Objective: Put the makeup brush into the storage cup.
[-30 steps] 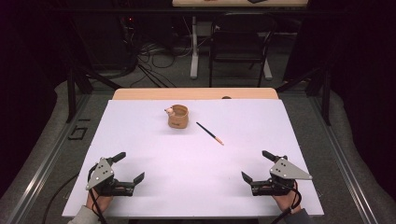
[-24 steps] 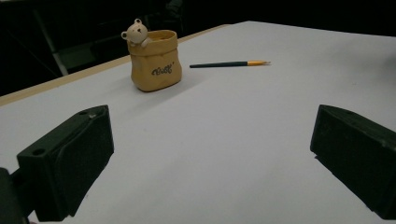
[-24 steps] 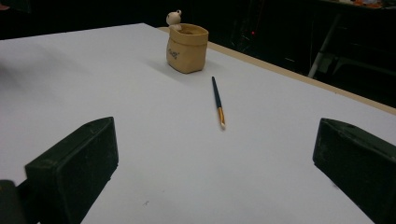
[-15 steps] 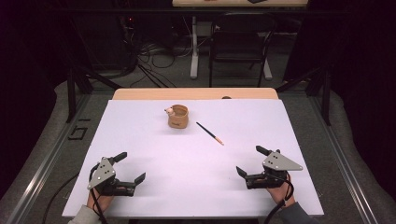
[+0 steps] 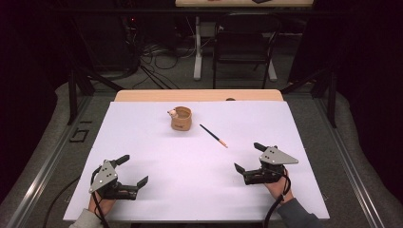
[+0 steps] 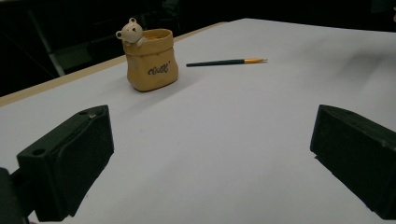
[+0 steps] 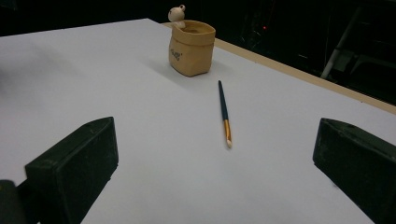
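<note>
Our right gripper (image 5: pixel 248 158), jaws spread and empty, sits nearer the brush (image 5: pixel 213 135), which lies mid-tabletop, long axis slanting from the cup (image 5: pixel 181 118) toward it; left gripper (image 5: pixel 132 170), also spread, waits at the near-left corner.

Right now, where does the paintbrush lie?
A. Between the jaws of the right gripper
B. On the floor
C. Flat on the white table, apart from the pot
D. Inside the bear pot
C: the paintbrush lies flat on the white table, beside the bear pot without touching it, clear of both open grippers.
</note>
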The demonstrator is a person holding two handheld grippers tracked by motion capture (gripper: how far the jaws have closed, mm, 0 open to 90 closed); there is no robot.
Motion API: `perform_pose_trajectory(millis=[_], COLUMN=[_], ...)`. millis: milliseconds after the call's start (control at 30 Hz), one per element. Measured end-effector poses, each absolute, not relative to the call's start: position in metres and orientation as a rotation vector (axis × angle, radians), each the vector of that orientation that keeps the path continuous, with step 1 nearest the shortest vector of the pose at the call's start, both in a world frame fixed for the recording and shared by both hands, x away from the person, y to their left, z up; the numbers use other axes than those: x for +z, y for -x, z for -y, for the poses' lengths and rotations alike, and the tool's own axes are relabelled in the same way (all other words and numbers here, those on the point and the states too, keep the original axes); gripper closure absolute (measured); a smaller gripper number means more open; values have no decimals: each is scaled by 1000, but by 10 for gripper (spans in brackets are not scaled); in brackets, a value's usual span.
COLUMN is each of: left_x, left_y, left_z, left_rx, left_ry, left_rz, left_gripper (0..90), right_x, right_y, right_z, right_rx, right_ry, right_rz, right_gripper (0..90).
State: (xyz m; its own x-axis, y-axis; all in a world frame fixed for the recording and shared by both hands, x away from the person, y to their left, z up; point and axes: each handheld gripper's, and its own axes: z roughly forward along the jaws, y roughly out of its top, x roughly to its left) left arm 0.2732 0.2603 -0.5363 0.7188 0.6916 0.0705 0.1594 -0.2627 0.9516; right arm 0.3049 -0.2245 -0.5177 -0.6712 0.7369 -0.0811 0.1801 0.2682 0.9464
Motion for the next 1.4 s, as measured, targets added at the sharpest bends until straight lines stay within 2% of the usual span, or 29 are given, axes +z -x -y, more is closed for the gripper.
perform_pose_trajectory(millis=[1400], left_x=[-536], left_y=[-274], left_z=[-257], left_rx=[591], left_ry=[-1809], left_rz=[-650], left_gripper=[0], right_x=[-511], right_y=[-355], right_z=[199], right_rx=[1389], right_ry=[-837], right_rz=[-2046], right_gripper=[0])
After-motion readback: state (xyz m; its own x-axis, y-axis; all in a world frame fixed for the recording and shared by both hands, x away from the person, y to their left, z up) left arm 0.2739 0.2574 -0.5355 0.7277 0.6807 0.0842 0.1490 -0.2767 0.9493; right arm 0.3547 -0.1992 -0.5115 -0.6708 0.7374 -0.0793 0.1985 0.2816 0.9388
